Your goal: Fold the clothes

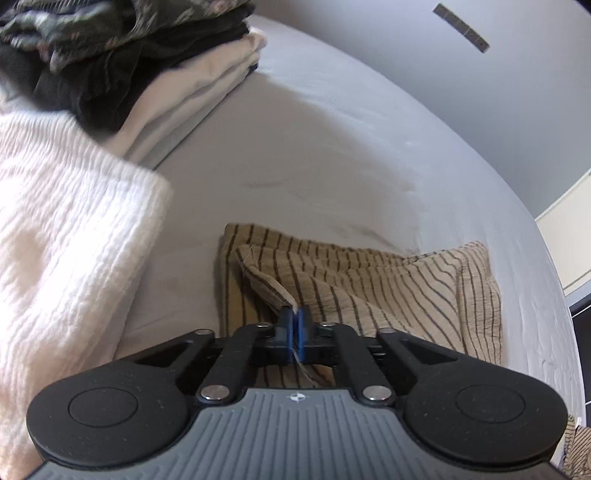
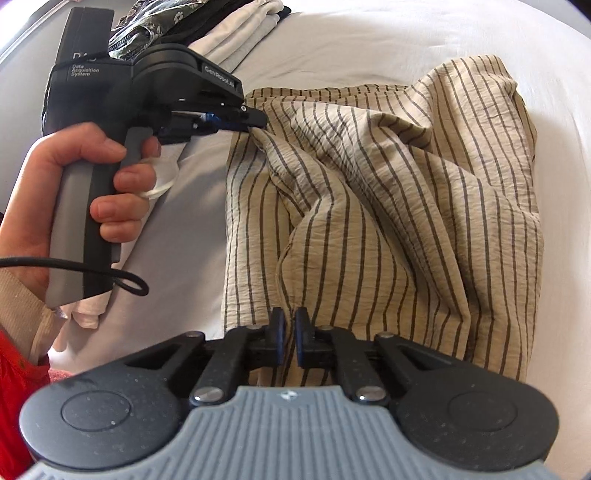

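A beige garment with dark thin stripes (image 2: 388,206) lies crumpled and partly folded on the white bed sheet (image 2: 369,33). It also shows in the left wrist view (image 1: 369,284). My left gripper (image 1: 294,314) is shut on a corner of the striped garment and lifts that edge slightly; it also shows in the right wrist view (image 2: 255,123), at the garment's far left corner. My right gripper (image 2: 289,319) is at the garment's near edge with its jaws a narrow gap apart, and a fold of striped cloth sits between them.
A folded white textured cloth (image 1: 62,240) lies at the left. Behind it is a stack of folded clothes (image 1: 147,66), cream, black and floral, also in the right wrist view (image 2: 229,33). Bare bed sheet (image 1: 314,147) lies beyond the garment. A grey wall (image 1: 480,92) lies behind.
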The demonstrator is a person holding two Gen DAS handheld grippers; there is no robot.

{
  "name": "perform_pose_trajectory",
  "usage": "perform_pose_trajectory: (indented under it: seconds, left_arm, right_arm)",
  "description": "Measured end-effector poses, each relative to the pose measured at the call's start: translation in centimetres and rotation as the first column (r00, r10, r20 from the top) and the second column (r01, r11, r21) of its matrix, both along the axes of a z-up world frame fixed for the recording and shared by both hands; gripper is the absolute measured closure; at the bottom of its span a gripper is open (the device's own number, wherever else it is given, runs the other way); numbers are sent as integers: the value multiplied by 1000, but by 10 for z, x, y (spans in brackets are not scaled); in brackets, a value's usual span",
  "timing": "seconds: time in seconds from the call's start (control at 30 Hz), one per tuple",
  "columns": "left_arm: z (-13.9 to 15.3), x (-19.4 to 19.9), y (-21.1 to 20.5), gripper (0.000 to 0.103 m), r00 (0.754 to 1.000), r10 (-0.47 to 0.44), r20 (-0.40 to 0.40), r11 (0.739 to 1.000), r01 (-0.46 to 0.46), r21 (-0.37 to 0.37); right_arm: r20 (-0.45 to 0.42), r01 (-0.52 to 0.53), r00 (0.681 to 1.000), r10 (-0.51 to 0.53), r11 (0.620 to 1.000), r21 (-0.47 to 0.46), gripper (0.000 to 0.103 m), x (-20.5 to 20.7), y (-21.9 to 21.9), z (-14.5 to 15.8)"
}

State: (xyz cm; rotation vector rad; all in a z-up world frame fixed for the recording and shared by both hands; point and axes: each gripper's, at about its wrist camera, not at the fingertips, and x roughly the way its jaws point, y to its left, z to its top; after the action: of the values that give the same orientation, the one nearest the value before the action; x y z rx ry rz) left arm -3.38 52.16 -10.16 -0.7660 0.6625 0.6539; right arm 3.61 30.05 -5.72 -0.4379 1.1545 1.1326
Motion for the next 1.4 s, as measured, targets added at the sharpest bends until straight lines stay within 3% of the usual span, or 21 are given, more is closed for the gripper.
perform_pose_trajectory:
  seconds: [0.1, 0.23, 0.37, 0.47, 0.57, 0.63, 0.7, 0.73, 0.8, 0.93, 1.1, 1.4]
  left_arm:
    - [16, -1, -6, 102, 999, -8, 33, 997, 5, 72]
    - [36, -1, -13, 102, 999, -25, 33, 984, 19, 179]
    - [39, 3, -15, 102, 998, -36, -56, 958, 51, 283]
    - [26, 11, -12, 102, 993, -33, -112, 958, 63, 280]
    - [9, 17, -13, 102, 975, -30, -222, 951, 96, 293]
    - [-2, 20, -14, 101, 964, -35, -265, 951, 113, 287]
    - [-2, 17, -12, 99, 967, -32, -252, 955, 104, 278]
    - [-2, 15, -11, 98, 970, -30, -240, 957, 97, 273]
    - [1, 12, -9, 86, 978, -25, -209, 962, 80, 261]
    - [2, 9, -2, 82, 985, -24, -172, 968, 66, 244]
    - [-4, 9, 7, 82, 984, -1, -178, 975, 40, 220]
    - [-11, 12, 12, 82, 989, 5, -149, 980, 25, 198]
  right_arm:
    - [-29, 5, 1000, -4, 1000, 26, 99, 4, -5, 9]
    - [-151, 10, 988, 3, 996, 87, 100, 11, -12, 22]
    - [-241, -8, 970, 37, 993, 121, 100, 13, -6, 23]
    - [-240, -19, 970, 42, 995, 95, 100, 10, 5, 9]
    - [-273, -23, 961, 40, 998, 66, 99, 7, 15, -10]
    - [-273, -32, 961, 44, 998, 49, 93, 5, 19, -19]
    - [-261, -41, 964, 53, 998, 53, 91, 7, 19, -18]
    - [-257, -45, 965, 58, 997, 59, 85, 10, 19, -15]
    - [-234, -54, 970, 69, 996, 72, 75, 17, 17, -6]
    - [-142, -61, 987, 74, 994, 91, 74, 39, 11, 18]
    - [-17, 47, 999, -46, 995, 83, 73, 98, 4, 34]
    - [56, 260, 962, -268, 957, 126, 71, 215, 12, 40]
